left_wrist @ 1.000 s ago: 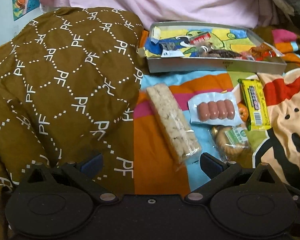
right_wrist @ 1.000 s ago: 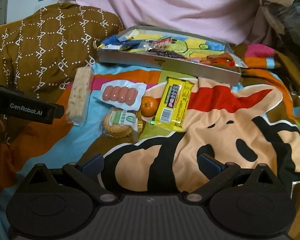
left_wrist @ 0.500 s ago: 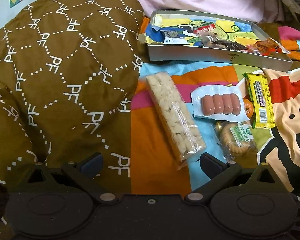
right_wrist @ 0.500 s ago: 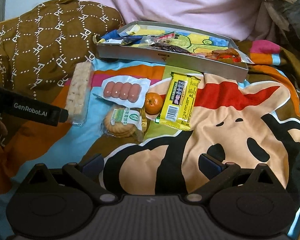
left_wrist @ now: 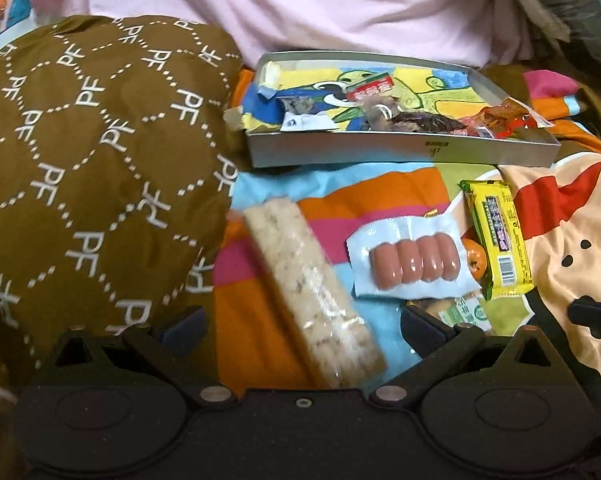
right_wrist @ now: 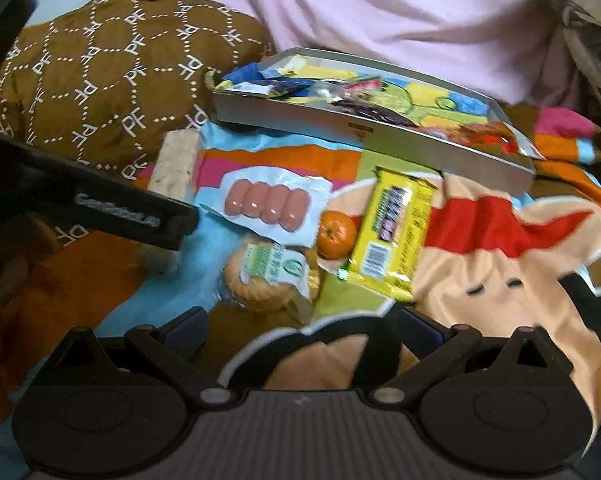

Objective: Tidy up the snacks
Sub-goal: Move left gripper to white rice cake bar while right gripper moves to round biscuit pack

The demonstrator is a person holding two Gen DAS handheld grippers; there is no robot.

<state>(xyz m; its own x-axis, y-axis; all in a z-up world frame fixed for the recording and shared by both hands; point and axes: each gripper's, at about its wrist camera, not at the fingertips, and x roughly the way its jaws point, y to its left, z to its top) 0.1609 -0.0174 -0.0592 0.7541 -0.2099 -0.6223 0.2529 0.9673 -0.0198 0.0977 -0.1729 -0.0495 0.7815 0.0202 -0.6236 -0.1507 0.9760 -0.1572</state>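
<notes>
Spread wide and empty, left gripper (left_wrist: 300, 324) poised low over the long rice-cracker bar (left_wrist: 312, 284), near end of the clear wrapper lying between the two fingers. Right gripper (right_wrist: 300, 330) likewise parted and holding nothing, hovering above the cartoon-print blanket (right_wrist: 500, 288) just short of the round biscuit pack (right_wrist: 270, 276). Loose on the blanket in front of the shallow grey box (left_wrist: 400, 152), already part-filled with wrappers: sausage pack (left_wrist: 412, 262), small orange (right_wrist: 337, 233), yellow candy bar (left_wrist: 500, 240). Brown quilt (left_wrist: 92, 168) bunched at left. Likely step: pinching the cracker bar for the trip to the box. Best closed across the bar's narrow width, further in from the crinkly end seal, with gentle pressure to spare the brittle contents; then lifted level and clear of the sausage pack just beside it.
</notes>
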